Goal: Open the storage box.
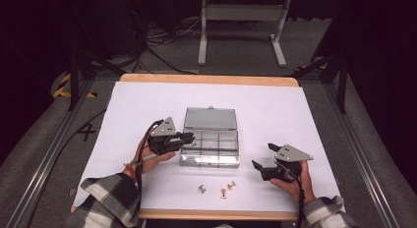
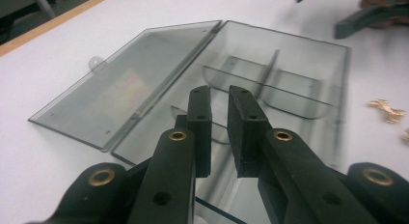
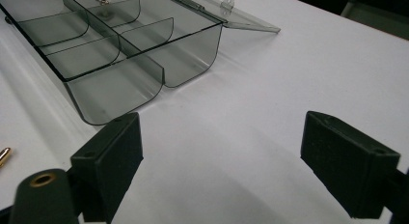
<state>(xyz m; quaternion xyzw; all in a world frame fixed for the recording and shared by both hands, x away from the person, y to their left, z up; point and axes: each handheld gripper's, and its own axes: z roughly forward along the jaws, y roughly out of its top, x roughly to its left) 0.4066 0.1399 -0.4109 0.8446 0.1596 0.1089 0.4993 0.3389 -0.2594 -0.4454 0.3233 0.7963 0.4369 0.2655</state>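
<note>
On the white table (image 1: pixel 275 110), my nearly closed, empty left gripper (image 2: pixel 219 120) hangs over the open compartment box (image 1: pixel 210 139) to drop screws (image 1: pixel 223 187); my right gripper (image 1: pixel 261 156) waits spread wide.

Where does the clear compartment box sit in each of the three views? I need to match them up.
High view: the compartment box sits mid-table, lid laid open toward the far edge, right beside the left tool.
Left gripper view: it spans the centre, behind the tool's nearly closed jaws, lid at left.
Right gripper view: upper left, beyond the wide-open jaws.
Shared landmark: the lid's small latch tab.
</note>
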